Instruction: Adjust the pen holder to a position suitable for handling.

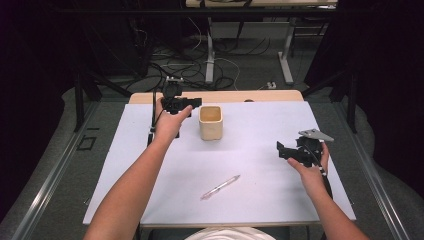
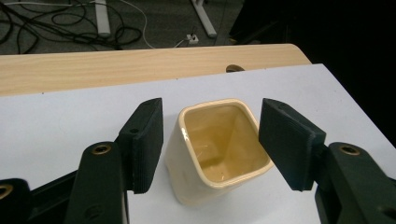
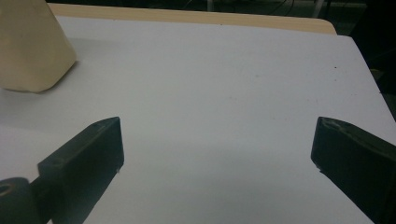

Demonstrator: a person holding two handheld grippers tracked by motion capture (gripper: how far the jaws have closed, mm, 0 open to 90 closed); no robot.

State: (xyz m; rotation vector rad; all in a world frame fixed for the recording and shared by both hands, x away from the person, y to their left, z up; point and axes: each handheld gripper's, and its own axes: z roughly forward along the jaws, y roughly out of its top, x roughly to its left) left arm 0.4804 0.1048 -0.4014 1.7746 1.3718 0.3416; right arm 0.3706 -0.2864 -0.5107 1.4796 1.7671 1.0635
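A cream square cup (image 1: 210, 122) stands upright and empty on the white sheet (image 1: 260, 125), towards the back. My left gripper (image 1: 192, 103) hovers just left of its rim. In the left gripper view the cup (image 2: 219, 149) sits framed between the two black pads (image 2: 144, 144), which stand apart from its walls; the left gripper (image 2: 210, 144) is open. At the right, my right gripper (image 1: 281, 150) is held low over the sheet. Its jaws are spread wide with nothing between them (image 3: 217, 154), and the cup (image 3: 28, 46) shows at its far left.
A clear pen (image 1: 220, 187) lies at an angle on the sheet near the front edge. A strip of wooden tabletop (image 1: 220, 96) runs behind the sheet. Beyond it are table legs and cables on the floor.
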